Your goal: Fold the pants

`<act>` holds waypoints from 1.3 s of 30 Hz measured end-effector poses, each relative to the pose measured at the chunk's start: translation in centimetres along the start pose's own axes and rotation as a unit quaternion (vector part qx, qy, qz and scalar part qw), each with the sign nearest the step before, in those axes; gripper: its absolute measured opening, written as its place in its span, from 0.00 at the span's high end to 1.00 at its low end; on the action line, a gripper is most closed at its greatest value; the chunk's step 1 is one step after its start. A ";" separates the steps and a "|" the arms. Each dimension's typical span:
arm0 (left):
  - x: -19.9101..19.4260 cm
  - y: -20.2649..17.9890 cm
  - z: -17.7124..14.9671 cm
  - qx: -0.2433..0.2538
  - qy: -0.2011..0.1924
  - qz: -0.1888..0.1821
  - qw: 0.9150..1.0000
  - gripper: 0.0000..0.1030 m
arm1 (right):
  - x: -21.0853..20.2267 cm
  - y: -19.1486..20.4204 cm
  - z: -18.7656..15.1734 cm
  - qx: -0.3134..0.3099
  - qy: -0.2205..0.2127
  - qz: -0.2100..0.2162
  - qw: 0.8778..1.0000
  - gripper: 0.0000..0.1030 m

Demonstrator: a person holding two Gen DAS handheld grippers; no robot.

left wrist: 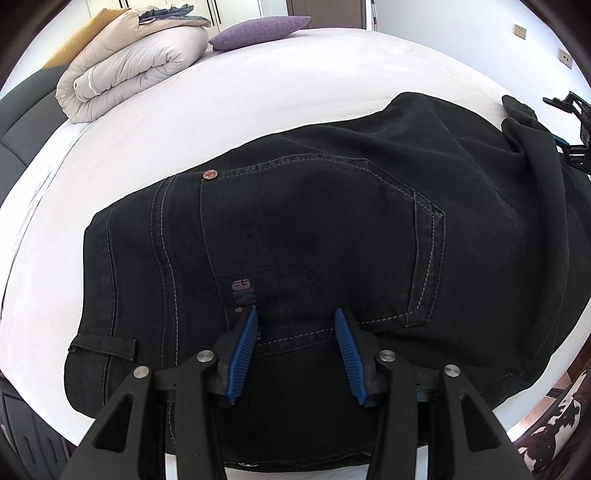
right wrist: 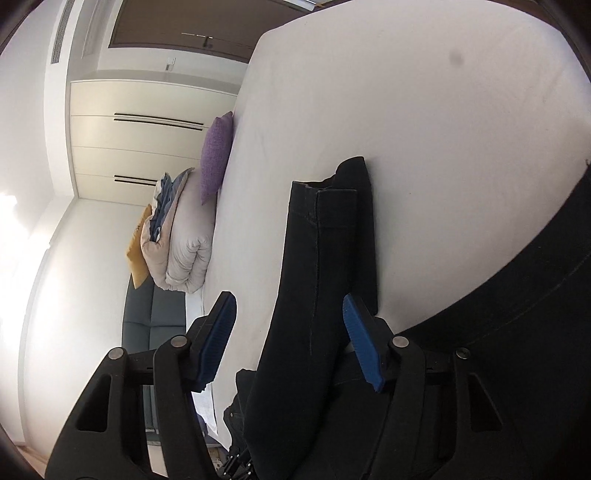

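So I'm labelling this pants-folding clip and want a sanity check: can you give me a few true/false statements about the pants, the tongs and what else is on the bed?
1. The black pants lie on a white bed. True.
2. The left tongs are clamped shut on a belt loop. False: they are open over the back pocket area.
3. A purple pillow lies beside a folded duvet. True.
4. The right tongs are open, with a pant leg between the blue pads. True.
5. The pants are light blue. False: they are black with pale stitching.
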State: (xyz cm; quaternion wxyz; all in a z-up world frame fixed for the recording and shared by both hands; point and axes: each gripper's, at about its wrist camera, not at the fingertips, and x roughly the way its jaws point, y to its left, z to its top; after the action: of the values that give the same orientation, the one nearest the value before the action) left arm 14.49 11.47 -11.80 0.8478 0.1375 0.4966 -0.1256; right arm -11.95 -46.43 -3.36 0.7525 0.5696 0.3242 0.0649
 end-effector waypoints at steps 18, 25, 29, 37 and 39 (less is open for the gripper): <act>-0.1 0.1 -0.7 -0.007 -0.014 0.003 1.000 0.54 | 4.2 -2.4 2.0 0.035 0.009 -0.050 0.998 0.45; -0.2 -0.1 -0.7 -0.007 -0.014 0.005 1.000 0.54 | 6.6 -2.0 3.2 0.030 0.015 -0.012 0.999 0.74; -0.2 -0.2 -0.7 -0.007 -0.014 0.005 1.000 0.54 | 7.1 -3.0 4.0 0.036 0.012 0.000 0.999 0.90; -0.2 -0.2 -0.6 -0.007 -0.013 0.006 1.000 0.55 | 2.0 1.2 4.0 -0.044 -0.052 0.003 0.998 0.98; -0.2 -0.1 -0.6 -0.007 -0.013 0.006 1.000 0.55 | -1.3 2.9 3.7 -0.065 -0.076 0.012 0.995 0.98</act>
State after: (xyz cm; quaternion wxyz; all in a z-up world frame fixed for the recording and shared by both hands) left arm 13.86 11.56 -11.89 0.8557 0.1333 0.4856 -0.1191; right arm -10.08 -49.00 0.30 0.8097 0.5263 0.2545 0.0511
